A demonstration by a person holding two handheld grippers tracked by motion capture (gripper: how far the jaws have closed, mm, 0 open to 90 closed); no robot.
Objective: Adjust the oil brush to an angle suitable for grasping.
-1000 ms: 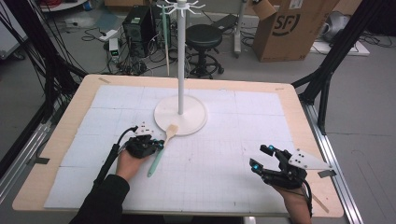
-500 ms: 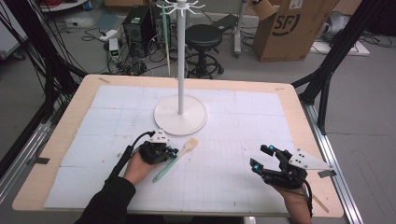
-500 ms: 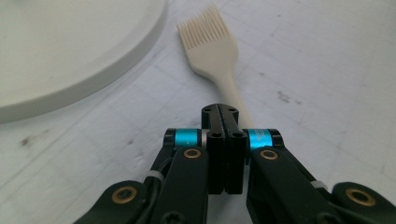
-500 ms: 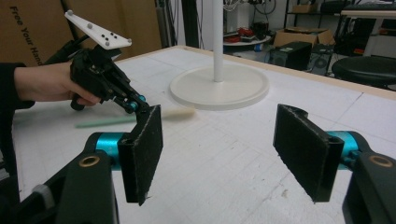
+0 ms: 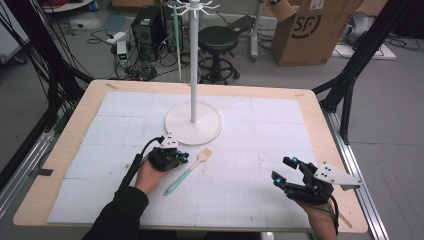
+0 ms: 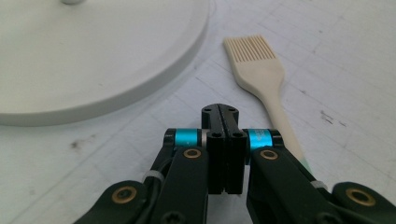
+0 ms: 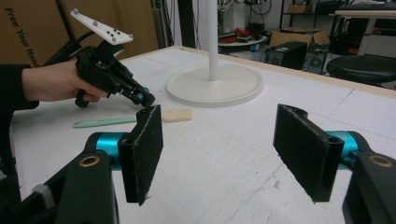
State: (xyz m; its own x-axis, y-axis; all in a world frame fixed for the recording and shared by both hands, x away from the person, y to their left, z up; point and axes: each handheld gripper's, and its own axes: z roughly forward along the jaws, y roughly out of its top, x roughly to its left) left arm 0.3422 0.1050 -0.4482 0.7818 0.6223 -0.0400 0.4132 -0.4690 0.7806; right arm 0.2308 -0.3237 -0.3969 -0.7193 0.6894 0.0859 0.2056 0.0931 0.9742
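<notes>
Clenched empty, my left gripper (image 5: 184,158) sits low over the white mat (image 5: 250,130), its jaws pressed flat together with nothing between them; in the left gripper view its tips (image 6: 220,112) end just beside the brush's handle, not touching it as far as I can tell. Just to that gripper's right lies the pastry brush (image 5: 189,171), flat on the mat. Its long axis runs diagonally: the cream bristle head (image 6: 252,53) points away from me and to the right, toward the stand's round white base (image 5: 193,123), while the pale green handle end points back toward my left forearm. The head stops near the base's rim, apart from it. My right gripper (image 5: 286,171) hangs well apart near the table's right edge, jaws spread wide and empty (image 7: 219,154).
</notes>
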